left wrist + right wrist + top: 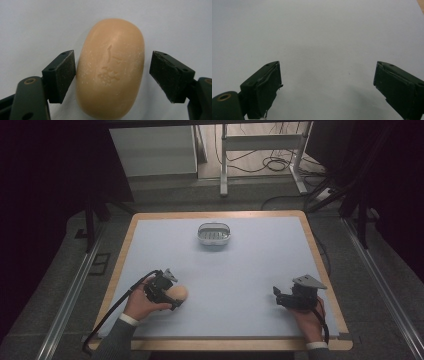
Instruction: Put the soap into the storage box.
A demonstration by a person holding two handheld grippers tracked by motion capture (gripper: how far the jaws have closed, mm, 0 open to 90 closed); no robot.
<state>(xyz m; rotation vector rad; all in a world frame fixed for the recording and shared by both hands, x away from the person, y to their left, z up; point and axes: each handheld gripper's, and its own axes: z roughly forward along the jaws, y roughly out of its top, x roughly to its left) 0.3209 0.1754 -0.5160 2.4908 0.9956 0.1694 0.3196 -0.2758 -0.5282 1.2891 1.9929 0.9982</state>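
Note:
A tan oval bar of soap (111,70) lies on the pale blue mat, seen in the high view at the front left (179,293). My left gripper (112,72) straddles it with the jaws open: the left pad touches or nearly touches the soap's side, and a gap separates the right pad from it. In the high view the left gripper (172,296) is held low in a hand at the soap. My right gripper (327,82) is open over bare mat, held at the front right (278,296).
A small white soap dish (214,234) with a ridged insert stands at the back centre of the mat (240,265). The wooden table edge (320,255) frames the mat. Cables trail from both grippers toward the front edge.

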